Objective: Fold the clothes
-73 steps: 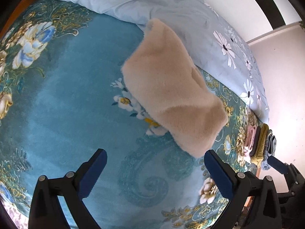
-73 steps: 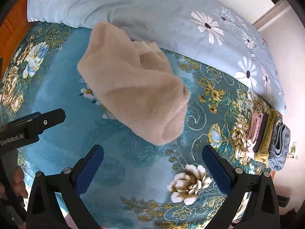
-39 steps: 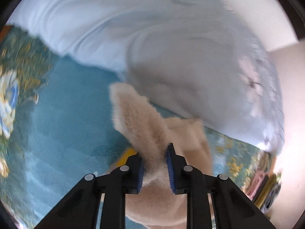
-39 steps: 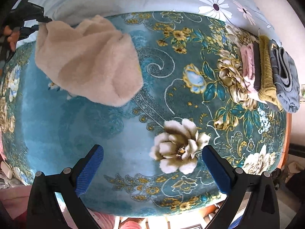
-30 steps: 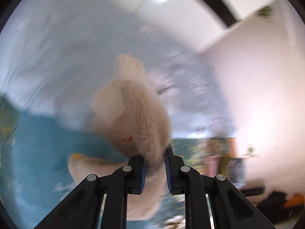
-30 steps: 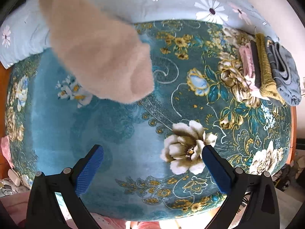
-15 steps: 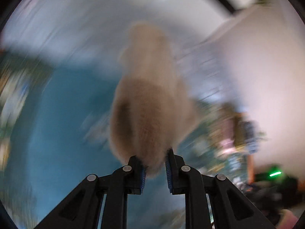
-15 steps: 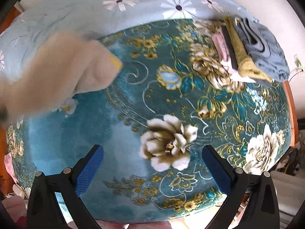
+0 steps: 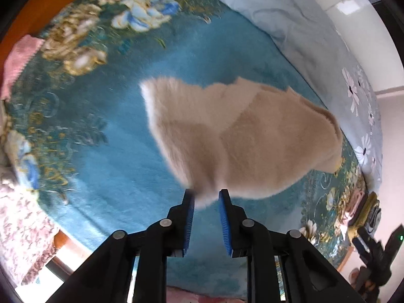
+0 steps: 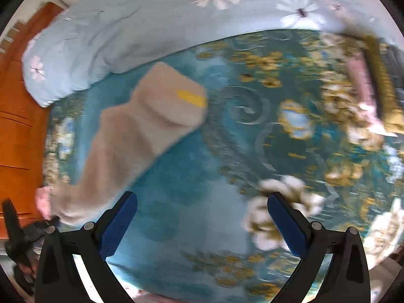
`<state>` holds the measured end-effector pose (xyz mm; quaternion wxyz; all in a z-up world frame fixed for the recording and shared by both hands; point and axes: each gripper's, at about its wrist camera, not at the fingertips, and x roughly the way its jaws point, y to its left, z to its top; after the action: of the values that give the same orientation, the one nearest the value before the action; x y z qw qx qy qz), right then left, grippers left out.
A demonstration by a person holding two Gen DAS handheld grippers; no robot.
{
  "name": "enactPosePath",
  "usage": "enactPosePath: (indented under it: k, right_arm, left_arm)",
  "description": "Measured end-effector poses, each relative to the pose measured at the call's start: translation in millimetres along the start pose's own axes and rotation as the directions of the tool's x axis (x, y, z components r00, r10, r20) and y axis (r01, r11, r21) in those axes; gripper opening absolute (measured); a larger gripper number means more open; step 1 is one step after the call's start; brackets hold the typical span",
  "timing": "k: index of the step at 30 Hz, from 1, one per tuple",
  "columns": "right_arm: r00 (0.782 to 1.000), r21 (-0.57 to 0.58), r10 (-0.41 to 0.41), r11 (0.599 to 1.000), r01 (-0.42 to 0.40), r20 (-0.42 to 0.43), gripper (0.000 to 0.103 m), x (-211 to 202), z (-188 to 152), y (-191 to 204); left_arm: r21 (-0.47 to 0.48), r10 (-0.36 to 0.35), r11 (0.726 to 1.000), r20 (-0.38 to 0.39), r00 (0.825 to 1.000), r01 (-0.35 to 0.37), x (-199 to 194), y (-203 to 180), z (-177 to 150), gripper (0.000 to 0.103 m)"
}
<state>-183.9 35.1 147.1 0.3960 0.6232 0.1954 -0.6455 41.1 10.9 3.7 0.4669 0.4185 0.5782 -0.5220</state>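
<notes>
A beige fluffy garment [image 9: 240,139] lies spread on the teal floral blanket [image 9: 88,106]. Its near corner sits between the blue pads of my left gripper [image 9: 206,202], whose jaws are opening while the fleece still fills the narrow gap. In the right wrist view the same garment [image 10: 141,131] stretches from mid-bed down to the left edge, with a yellow tag [image 10: 190,97] on its far end. My right gripper [image 10: 202,202] hangs open over bare blanket [image 10: 227,156], nothing between its fingers, to the right of the garment.
A stack of folded clothes [image 10: 373,83] sits at the bed's far right [image 9: 366,209]. A pale blue daisy duvet [image 10: 151,25] runs along the back. A pink cloth [image 9: 17,58] lies at the left edge. An orange wooden frame [image 10: 15,101] borders the bed.
My left gripper has swung the garment through the air and brought it down onto the blanket, where it now lies spread out. The right gripper's view has shifted slightly; it stayed open.
</notes>
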Motion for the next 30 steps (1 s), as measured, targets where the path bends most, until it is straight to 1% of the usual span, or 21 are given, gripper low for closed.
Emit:
enactPosePath:
  k: [3, 5, 6, 8, 10, 11, 12, 14, 15, 17, 19, 20, 21, 23, 26, 27, 29, 30]
  right_arm:
    - [0.995, 0.035, 0.097, 0.995, -0.096, -0.031, 0.103, 20, 17, 16]
    - [0.991, 0.048, 0.121, 0.992, -0.118, -0.053, 0.103, 33, 29, 28]
    - [0.99, 0.034, 0.128, 0.991, -0.126, -0.065, 0.103, 41, 35, 38]
    - [0.986, -0.039, 0.142, 0.988, -0.146, -0.087, 0.103, 52, 46, 61]
    - [0.984, -0.127, 0.143, 0.98, -0.156, -0.106, 0.103, 61, 53, 87]
    - [0.983, -0.174, 0.141, 0.972, -0.16, -0.113, 0.102, 65, 55, 100]
    - [0.984, -0.223, 0.134, 0.962, -0.158, -0.118, 0.102, 70, 58, 114]
    - [0.985, -0.302, 0.118, 0.941, -0.151, -0.124, 0.102, 79, 61, 141]
    - [0.985, -0.33, 0.105, 0.933, -0.146, -0.139, 0.102, 86, 62, 153]
    - [0.98, -0.351, 0.075, 0.926, -0.136, -0.183, 0.101, 101, 64, 167]
    - [0.976, -0.372, 0.047, 0.92, -0.126, -0.214, 0.091, 111, 65, 178]
    - [0.977, -0.389, 0.024, 0.915, -0.108, -0.214, 0.082, 115, 66, 183]
    - [0.977, -0.407, 0.0, 0.909, -0.089, -0.213, 0.078, 119, 67, 187]
    - [0.976, -0.439, -0.045, 0.897, -0.053, -0.211, 0.078, 128, 70, 196]
    - [0.973, -0.446, -0.101, 0.895, -0.003, -0.208, 0.076, 141, 82, 202]
    - [0.971, -0.447, -0.12, 0.894, 0.015, -0.208, 0.074, 145, 85, 203]
    - [0.961, -0.439, -0.156, 0.897, 0.041, -0.227, 0.071, 160, 92, 207]
    - [0.956, -0.435, -0.171, 0.899, 0.052, -0.238, 0.068, 167, 94, 209]
  left_arm:
    - [-0.045, -0.005, 0.999, 0.035, 0.999, 0.007, -13, -10, -5, 0.032]
    - [-0.092, -0.018, 0.995, 0.055, 0.998, 0.023, -14, -30, -2, 0.036]
    - [-0.11, -0.029, 0.993, 0.065, 0.997, 0.036, -17, -30, 5, 0.037]
    - [-0.137, -0.043, 0.989, 0.096, 0.994, 0.055, -32, -18, -7, 0.041]
    - [-0.169, -0.05, 0.983, 0.111, 0.993, 0.068, -36, -17, -12, 0.043]
    - [-0.181, -0.051, 0.981, 0.12, 0.991, 0.073, -48, -10, -18, 0.043]
    - [-0.19, -0.054, 0.979, 0.127, 0.99, 0.078, -59, -3, -23, 0.043]
    - [-0.202, -0.068, 0.975, 0.151, 0.986, 0.098, -83, 26, -30, 0.046]
    - [-0.212, -0.076, 0.971, 0.157, 0.985, 0.108, -92, 46, -38, 0.046]
    - [-0.241, -0.094, 0.962, 0.153, 0.984, 0.129, -97, 80, -46, 0.047]
    - [-0.272, -0.112, 0.951, 0.148, 0.983, 0.15, -100, 112, -52, 0.048]
    - [-0.285, -0.122, 0.946, 0.141, 0.982, 0.158, -98, 122, -51, 0.048]
    - [-0.296, -0.132, 0.941, 0.133, 0.982, 0.166, -94, 129, -48, 0.048]
    - [-0.314, -0.154, 0.932, 0.117, 0.981, 0.183, -88, 141, -43, 0.048]
    - [-0.322, -0.188, 0.923, 0.101, 0.977, 0.211, -79, 153, -34, 0.048]
    - [-0.321, -0.199, 0.921, 0.099, 0.975, 0.221, -76, 157, -31, 0.048]
    - [-0.328, -0.21, 0.916, 0.096, 0.973, 0.23, -74, 165, -34, 0.048]
    - [-0.337, -0.212, 0.913, 0.093, 0.973, 0.231, -72, 171, -37, 0.048]
